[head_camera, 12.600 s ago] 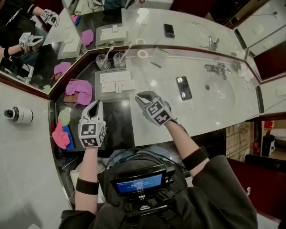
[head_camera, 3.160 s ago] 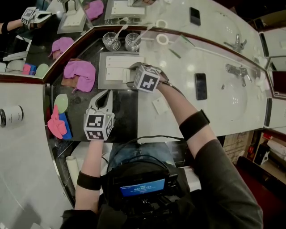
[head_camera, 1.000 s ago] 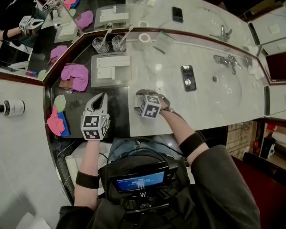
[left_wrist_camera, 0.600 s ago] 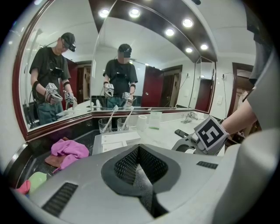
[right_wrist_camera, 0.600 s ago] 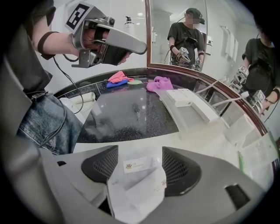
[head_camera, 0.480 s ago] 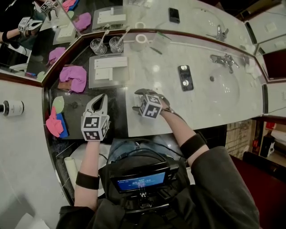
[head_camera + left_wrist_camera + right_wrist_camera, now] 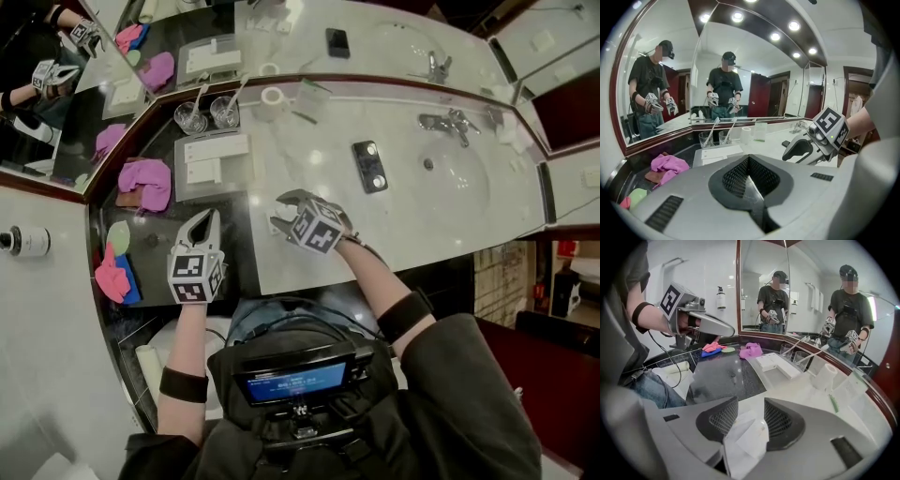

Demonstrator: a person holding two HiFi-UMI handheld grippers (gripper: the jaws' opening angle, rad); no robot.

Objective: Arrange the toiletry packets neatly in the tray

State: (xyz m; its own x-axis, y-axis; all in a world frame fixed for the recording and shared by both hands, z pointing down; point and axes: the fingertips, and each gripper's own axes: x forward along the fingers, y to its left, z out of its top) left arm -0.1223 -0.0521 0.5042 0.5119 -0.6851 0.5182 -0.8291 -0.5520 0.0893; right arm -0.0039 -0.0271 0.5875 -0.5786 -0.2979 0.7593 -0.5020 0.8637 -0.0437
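Right gripper view: the right gripper [image 7: 751, 416] has a white toiletry packet [image 7: 747, 437] between its mesh pads. The jaws have just been closing and now stand about half open, with the pads against the packet's two edges. The packet spans the gap and droops back toward the camera.

Head view: right gripper [image 7: 286, 211] sits over the front of the counter, where the dark stone section [image 7: 242, 262] meets the white marble [image 7: 394, 225]. A sliver of the white packet shows at its tips.

Left gripper view: the left gripper [image 7: 749, 176] has its jaws fully together, pads touching, nothing between them. In the head view the left gripper [image 7: 204, 217] hovers above the dark stone, to the left of the right gripper and apart from it.

The tray [image 7: 239, 180] lies further back toward the mirror, well apart from both grippers. Inside it: white packets [image 7: 216, 147] laid flat toward its back and left, the rest of the floor bare.

- Just left of the tray: a pink cloth [image 7: 143, 178].
- Behind the tray: two glasses [image 7: 190, 117].
- On the marble, right of the tray: a dark phone [image 7: 367, 166].
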